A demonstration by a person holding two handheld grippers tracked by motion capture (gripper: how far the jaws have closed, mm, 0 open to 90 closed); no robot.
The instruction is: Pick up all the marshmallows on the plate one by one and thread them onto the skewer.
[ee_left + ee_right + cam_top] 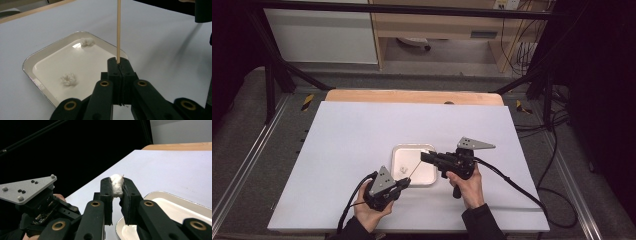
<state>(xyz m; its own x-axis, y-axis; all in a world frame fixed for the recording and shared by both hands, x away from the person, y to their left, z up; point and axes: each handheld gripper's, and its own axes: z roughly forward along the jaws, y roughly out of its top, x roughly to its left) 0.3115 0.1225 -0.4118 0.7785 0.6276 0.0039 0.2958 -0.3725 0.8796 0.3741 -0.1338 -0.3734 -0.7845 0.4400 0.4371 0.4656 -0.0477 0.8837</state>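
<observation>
My left gripper (pixel 119 62) is shut on the lower end of a thin wooden skewer (pixel 118 30) that points up and away from it. In the high view the skewer (pixel 414 169) runs from the left gripper (pixel 404 182) over the white tray (pixel 428 180) to the right gripper (pixel 424 156). The right gripper (pixel 116 185) is shut on a white fluffy piece (pixel 116 182), and a thin tan tip pokes out at the piece's top. Two more white fluffy pieces (pixel 86 41) (pixel 68 79) lie in the tray (pixel 30 58).
The tray stands near the middle of a white table top (pixel 352 140) with a wooden strip (pixel 412 96) along its far edge. Black cables (pixel 512 182) trail from both grippers toward the table's near side. Dark frame bars and a shelf stand beyond the table.
</observation>
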